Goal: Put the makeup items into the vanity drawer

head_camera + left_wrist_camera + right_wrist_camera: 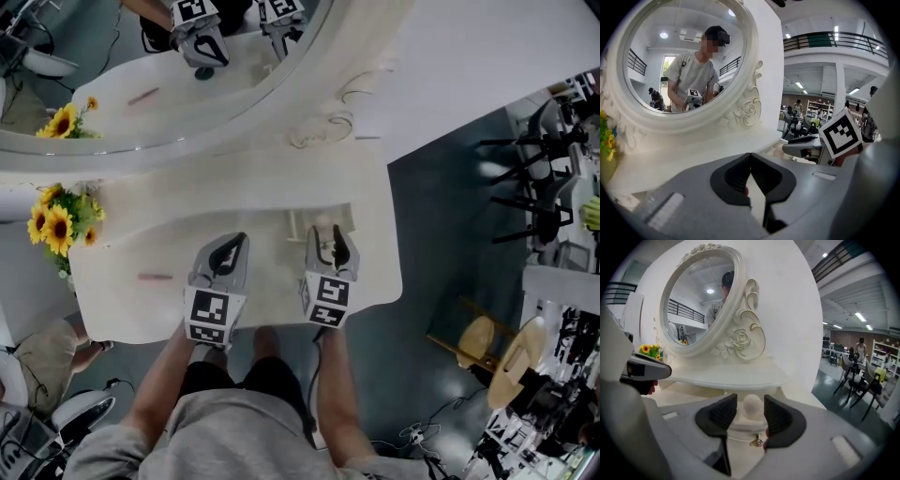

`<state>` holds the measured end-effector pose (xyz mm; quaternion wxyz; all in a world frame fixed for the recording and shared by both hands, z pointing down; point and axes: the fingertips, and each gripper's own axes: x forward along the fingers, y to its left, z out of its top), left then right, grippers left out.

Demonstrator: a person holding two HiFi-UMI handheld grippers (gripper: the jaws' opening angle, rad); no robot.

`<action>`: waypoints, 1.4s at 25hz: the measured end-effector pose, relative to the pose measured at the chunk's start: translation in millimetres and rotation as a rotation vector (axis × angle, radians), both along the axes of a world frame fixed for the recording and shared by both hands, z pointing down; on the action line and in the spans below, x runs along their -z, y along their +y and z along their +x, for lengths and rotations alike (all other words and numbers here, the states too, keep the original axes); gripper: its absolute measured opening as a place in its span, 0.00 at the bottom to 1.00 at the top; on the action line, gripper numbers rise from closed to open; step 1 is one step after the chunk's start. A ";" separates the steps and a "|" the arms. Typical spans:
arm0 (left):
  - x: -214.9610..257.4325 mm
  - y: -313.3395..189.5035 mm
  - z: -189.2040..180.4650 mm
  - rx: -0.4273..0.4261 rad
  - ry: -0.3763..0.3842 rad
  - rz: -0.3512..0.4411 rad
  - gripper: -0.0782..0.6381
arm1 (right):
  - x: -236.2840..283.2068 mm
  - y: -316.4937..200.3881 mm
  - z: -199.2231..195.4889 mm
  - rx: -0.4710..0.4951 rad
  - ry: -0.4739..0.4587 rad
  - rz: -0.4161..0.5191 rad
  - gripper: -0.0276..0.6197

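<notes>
A thin pink makeup item (155, 276) lies on the white vanity top (131, 300), left of both grippers. A small white drawer unit (302, 223) stands at the back of the top. My right gripper (328, 236) is at this unit. In the right gripper view its jaws (750, 403) stand open on either side of a round white knob (751, 406), with a gap at each pad. A small gold drawer pull (756, 442) sits below the knob. My left gripper (233, 244) hovers over the bare top with its tips touching (750, 155), and I see nothing held.
The oval mirror (309, 84) with its carved frame rises behind the top. Sunflowers (52, 225) stand at the left end. On the floor to the right are dark chairs (534, 178) and wooden stools (480, 342). The top's curved front edge (375, 302) is close to me.
</notes>
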<state>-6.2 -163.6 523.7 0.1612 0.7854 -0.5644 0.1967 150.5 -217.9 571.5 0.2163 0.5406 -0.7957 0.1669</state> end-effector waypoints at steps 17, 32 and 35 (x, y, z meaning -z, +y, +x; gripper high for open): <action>57.8 10.9 -6.2 0.007 0.005 0.114 0.12 | 68.6 22.8 -10.0 0.042 -0.002 0.107 0.33; 143.9 64.6 -52.0 0.033 0.002 0.277 0.12 | 178.1 95.2 -58.6 0.071 -0.061 0.299 0.30; 152.6 78.1 -58.4 0.016 -0.002 0.297 0.12 | 192.0 114.6 -64.5 0.052 -0.058 0.330 0.26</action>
